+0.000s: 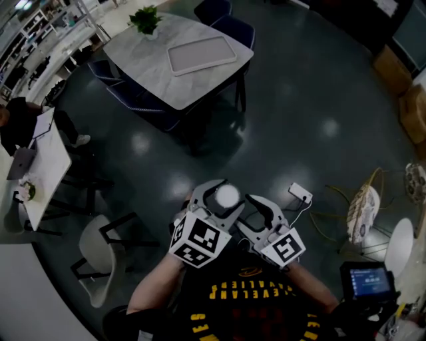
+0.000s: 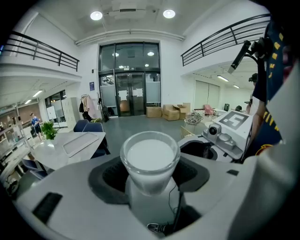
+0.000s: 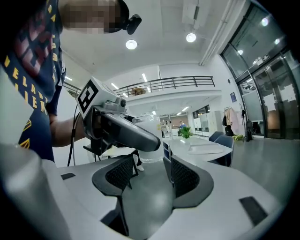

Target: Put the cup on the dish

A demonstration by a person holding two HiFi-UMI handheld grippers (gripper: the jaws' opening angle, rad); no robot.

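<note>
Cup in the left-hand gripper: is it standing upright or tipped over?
Upright. The cup is clamped between the jaws of the left gripper, its rim facing up in the head view.

A pale, marble-topped table stands on the dark glossy floor, with blue chairs drawn up around it. A flat rectangular dish lies empty near the middle of the top. A small potted plant stands at the far corner, well apart from the dish.
</note>
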